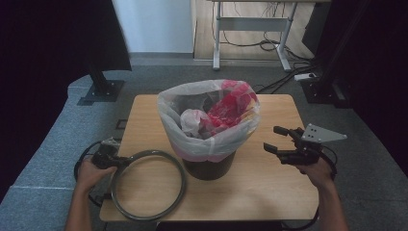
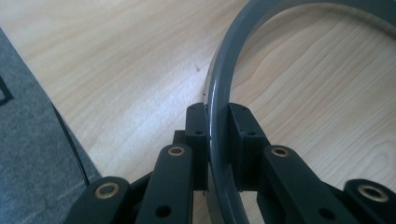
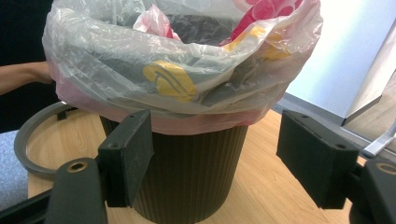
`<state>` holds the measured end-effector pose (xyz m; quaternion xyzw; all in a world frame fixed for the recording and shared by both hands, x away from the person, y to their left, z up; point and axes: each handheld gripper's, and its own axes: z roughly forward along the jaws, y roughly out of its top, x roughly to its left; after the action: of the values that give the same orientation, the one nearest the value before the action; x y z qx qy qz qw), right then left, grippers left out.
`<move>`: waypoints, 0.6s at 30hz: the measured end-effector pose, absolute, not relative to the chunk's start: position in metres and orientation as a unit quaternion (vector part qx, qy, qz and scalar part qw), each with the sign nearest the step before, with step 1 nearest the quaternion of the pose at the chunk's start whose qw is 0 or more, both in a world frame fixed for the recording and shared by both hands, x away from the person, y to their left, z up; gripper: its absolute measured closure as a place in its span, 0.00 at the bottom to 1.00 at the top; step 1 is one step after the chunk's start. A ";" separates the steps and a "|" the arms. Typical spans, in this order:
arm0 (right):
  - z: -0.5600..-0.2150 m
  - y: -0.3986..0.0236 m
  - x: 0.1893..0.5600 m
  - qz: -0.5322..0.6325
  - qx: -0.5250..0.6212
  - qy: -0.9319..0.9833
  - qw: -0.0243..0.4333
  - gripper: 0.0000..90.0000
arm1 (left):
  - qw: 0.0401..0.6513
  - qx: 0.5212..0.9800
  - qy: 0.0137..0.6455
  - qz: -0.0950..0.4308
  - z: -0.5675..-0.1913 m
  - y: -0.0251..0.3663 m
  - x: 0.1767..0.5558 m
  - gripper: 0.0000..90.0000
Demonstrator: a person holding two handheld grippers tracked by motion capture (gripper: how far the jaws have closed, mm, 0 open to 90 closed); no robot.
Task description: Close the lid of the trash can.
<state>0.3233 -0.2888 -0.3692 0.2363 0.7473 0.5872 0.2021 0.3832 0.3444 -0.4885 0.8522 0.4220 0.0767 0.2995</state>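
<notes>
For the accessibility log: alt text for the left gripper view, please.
The left gripper is shut on a grey plastic ring, its jaws pinching the band from both sides. The ring lies on a light wooden table.

Wood table (image 1: 269,183), grey carpet (image 1: 48,144), desk frame (image 1: 250,29) + cables (image 1: 269,45) at back.

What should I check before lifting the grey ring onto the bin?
1. Left gripper clamped on the grey ring: ok.
2. Ring lying flat on the table: ok.
3. Right gripper open, beside the bin, not touching: ok.
4. Bag liner folded over the rim: ok.
5. Bag contents below the rim: not ok, they bulge up.
6. Grip firm enough for lifting: cannot tell.
</notes>
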 end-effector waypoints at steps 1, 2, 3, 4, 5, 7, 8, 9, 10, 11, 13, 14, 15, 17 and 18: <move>-0.370 -0.289 0.324 0.587 0.237 0.747 0.202 0.29 | 0.305 0.851 0.421 0.077 -0.486 0.345 0.383 0.88; -0.370 -0.289 0.324 0.587 0.237 0.747 0.202 0.29 | 0.310 0.849 0.421 0.076 -0.484 0.345 0.382 0.88; -0.370 -0.290 0.324 0.588 0.237 0.747 0.201 0.29 | 0.313 0.849 0.419 0.076 -0.482 0.345 0.382 0.88; -0.370 -0.290 0.324 0.587 0.238 0.747 0.201 0.29 | 0.319 0.848 0.418 0.075 -0.480 0.346 0.381 0.88; -0.371 -0.290 0.324 0.587 0.237 0.747 0.201 0.29 | 0.323 0.847 0.416 0.075 -0.478 0.346 0.381 0.88; -0.372 -0.291 0.323 0.588 0.236 0.747 0.201 0.29 | 0.330 0.846 0.413 0.075 -0.473 0.345 0.380 0.88; -0.372 -0.291 0.323 0.587 0.237 0.748 0.200 0.29 | 0.333 0.845 0.411 0.075 -0.471 0.345 0.379 0.88; -0.373 -0.292 0.323 0.588 0.237 0.748 0.200 0.29 | 0.337 0.844 0.410 0.075 -0.469 0.345 0.378 0.88; -0.374 -0.292 0.323 0.587 0.237 0.748 0.200 0.29 | 0.340 0.844 0.408 0.074 -0.468 0.345 0.377 0.88; -0.374 -0.292 0.323 0.587 0.237 0.748 0.200 0.29 | 0.340 0.844 0.408 0.074 -0.468 0.345 0.377 0.88; -0.377 -0.293 0.323 0.583 0.239 0.751 0.198 0.29 | 0.349 0.841 0.407 0.073 -0.465 0.345 0.375 0.88; -0.377 -0.293 0.323 0.581 0.240 0.753 0.196 0.29 | 0.351 0.841 0.405 0.072 -0.464 0.346 0.375 0.88; -0.378 -0.294 0.324 0.580 0.240 0.754 0.196 0.29 | 0.353 0.840 0.405 0.072 -0.462 0.346 0.374 0.88; -0.378 -0.295 0.323 0.579 0.239 0.755 0.195 0.29 | 0.360 0.839 0.401 0.071 -0.459 0.346 0.373 0.88; -0.378 -0.296 0.323 0.580 0.239 0.754 0.195 0.29 | 0.364 0.838 0.401 0.071 -0.457 0.346 0.372 0.88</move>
<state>0.3234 -0.2956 -0.3781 0.2388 0.7538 0.5803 0.1950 0.3723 0.3461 -0.4570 0.8379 0.4006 0.0713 0.3638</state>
